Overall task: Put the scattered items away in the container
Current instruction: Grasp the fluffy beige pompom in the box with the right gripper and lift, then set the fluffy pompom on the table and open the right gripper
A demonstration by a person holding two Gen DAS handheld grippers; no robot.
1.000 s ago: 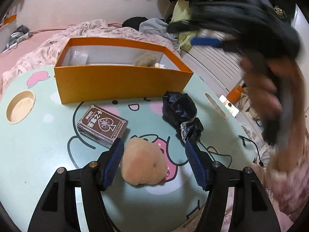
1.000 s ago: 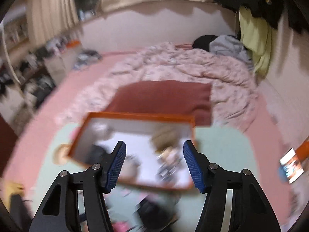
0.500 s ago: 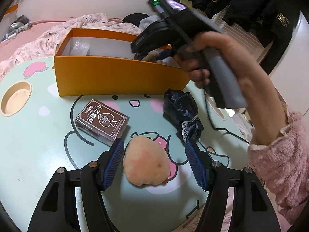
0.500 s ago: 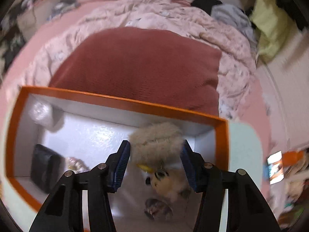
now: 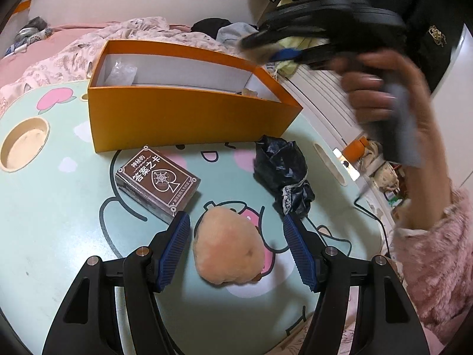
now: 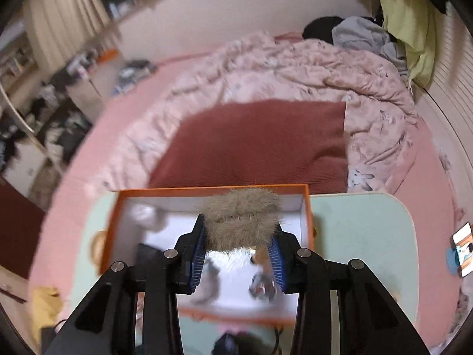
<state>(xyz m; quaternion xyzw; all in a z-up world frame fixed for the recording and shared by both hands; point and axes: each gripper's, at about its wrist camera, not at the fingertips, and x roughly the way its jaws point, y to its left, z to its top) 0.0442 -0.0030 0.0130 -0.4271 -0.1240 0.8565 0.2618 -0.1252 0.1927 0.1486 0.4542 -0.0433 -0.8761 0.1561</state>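
Observation:
An orange box (image 5: 189,118) with a white inside stands at the back of the mint table (image 5: 59,207). My left gripper (image 5: 233,242) is open, low over the table, with a peach plush ball (image 5: 227,251) between its fingers, apart from them. A brown card box (image 5: 156,180) and a black bag (image 5: 280,174) lie just ahead. My right gripper (image 6: 239,245) is shut on a grey-brown furry item (image 6: 242,222) and holds it above the orange box (image 6: 306,207). The right gripper also shows in the left wrist view (image 5: 295,50), raised over the box's right end.
Several small items lie inside the box (image 6: 260,287). A round cup hole (image 5: 23,145) sits at the table's left. A bed with pink quilt (image 6: 280,74) and a red blanket (image 6: 260,145) lies behind. A phone (image 6: 462,248) lies at the right.
My right gripper went down into the box, shut on the furry item and has lifted it above the box. My left gripper has barely moved.

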